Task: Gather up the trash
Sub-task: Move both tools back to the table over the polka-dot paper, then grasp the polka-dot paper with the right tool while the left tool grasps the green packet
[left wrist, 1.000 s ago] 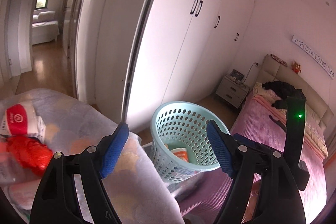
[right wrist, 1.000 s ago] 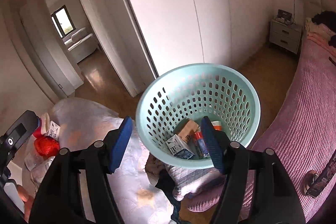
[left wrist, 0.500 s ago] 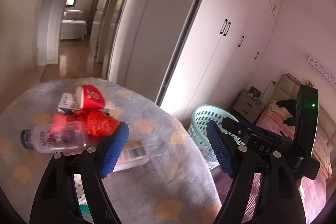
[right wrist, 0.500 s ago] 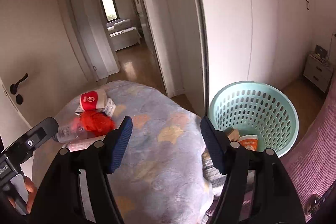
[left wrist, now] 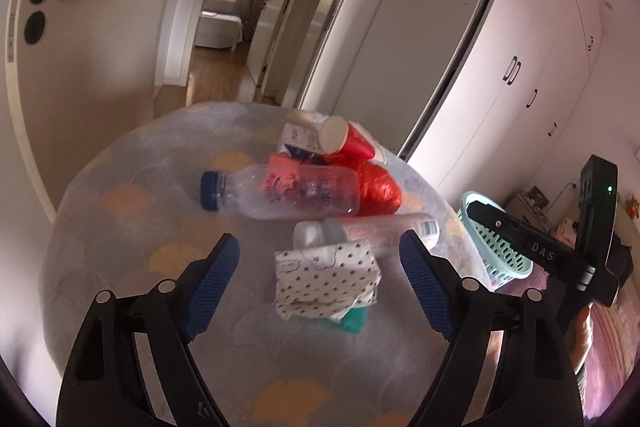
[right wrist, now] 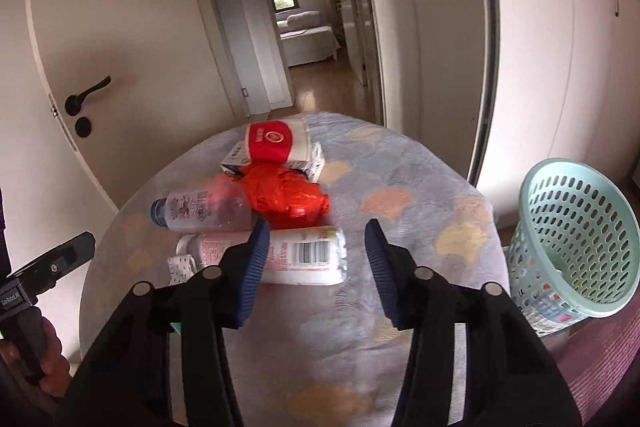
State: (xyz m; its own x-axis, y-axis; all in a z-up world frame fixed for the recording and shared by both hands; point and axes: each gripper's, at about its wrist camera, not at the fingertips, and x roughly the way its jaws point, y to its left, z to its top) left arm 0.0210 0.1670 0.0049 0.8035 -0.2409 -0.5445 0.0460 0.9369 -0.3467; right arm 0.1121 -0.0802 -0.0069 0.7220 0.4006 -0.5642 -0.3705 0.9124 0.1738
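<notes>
trash (left wrist: 304, 187) of clear plastic bottles and crinkled red bag lies piled; both grippers' jaws gape, holding nothing.

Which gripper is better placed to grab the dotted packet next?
Left. The left gripper is open with the dotted packet centred between its fingers; the right gripper points at the white bottle.

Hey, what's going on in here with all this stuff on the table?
A person is collecting trash with two handheld grippers. Both the left gripper and right gripper are open and empty over the round table. A clear bottle, red bag and polka-dot packet wait there; the basket stands beside it.
</notes>
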